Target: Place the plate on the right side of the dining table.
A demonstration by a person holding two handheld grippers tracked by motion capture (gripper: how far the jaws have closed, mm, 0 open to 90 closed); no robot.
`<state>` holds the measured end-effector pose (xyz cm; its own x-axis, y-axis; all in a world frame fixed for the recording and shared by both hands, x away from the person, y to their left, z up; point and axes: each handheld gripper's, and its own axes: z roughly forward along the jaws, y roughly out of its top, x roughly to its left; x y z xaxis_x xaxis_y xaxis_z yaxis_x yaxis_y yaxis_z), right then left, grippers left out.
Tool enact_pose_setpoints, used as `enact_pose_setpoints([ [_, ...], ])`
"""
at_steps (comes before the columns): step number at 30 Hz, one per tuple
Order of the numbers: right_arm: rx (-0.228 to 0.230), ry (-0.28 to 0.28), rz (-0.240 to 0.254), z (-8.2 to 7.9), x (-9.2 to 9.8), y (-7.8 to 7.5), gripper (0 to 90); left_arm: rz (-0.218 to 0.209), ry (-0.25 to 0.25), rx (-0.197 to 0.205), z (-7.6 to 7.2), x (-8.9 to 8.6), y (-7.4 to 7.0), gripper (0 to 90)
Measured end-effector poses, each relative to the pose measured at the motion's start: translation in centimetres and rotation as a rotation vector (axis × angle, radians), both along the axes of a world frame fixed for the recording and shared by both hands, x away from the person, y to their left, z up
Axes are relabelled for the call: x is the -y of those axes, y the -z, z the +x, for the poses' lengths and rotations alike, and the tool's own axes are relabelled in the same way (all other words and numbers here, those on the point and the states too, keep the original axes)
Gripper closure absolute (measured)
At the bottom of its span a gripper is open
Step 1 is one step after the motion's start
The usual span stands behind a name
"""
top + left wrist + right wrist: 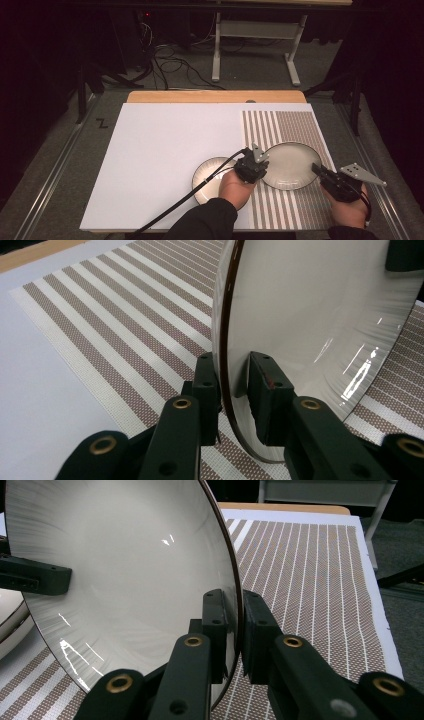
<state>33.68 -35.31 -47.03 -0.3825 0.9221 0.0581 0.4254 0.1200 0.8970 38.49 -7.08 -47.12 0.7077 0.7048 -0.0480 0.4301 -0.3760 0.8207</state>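
Held plate: a wide, shallow, cream-glazed ceramic plate with a dark brown rim, over the striped mat near the right edge of the tabletop, toward its near side; it is gripped on two opposite sides of its rim.
Left gripper: the black two-fingered left gripper meets the plate's left rim; in the left gripper view the fingers are nearly closed, one pad on the underside and one on the glazed inside, clamping the rim.
Right gripper: the black right gripper takes the plate's right rim; in the right gripper view its fingers are drawn close together with the rim pinched between them.
Second plate: a smaller cream plate with a dark rim lies flat on the white sheet, just left of the held plate and partly under the left hand.
Mat: a woven placemat with brown and white stripes covers the right part of the tabletop.
Tabletop: a white sheet over a light wooden board whose far edge shows.
Right hand: the right hand is at the near right corner of the tabletop.
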Motion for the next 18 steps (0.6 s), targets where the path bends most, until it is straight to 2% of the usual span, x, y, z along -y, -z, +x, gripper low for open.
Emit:
enact_pose_setpoints([
  [4,-0.002,0.001,-0.005,0.0,0.0,0.0,84.3,-0.010,-0.015,0.000,0.2,0.1,0.1,72.0],
  [7,-0.004,0.001,-0.009,0.0,0.0,0.1,84.4,-0.024,-0.027,-0.001,0.3,-0.1,-0.2,64.9],
  [11,-0.004,0.005,-0.012,0.0,0.0,0.1,84.4,-0.031,-0.032,0.017,0.2,-0.6,-0.6,55.8],
  [14,-0.012,0.017,-0.019,0.1,0.0,0.2,83.8,-0.057,-0.025,0.019,-0.1,-1.1,-0.8,53.1],
  [18,-0.005,0.015,-0.023,0.0,-0.1,0.1,83.9,-0.069,-0.019,0.035,-0.5,-1.6,-1.0,49.0],
])
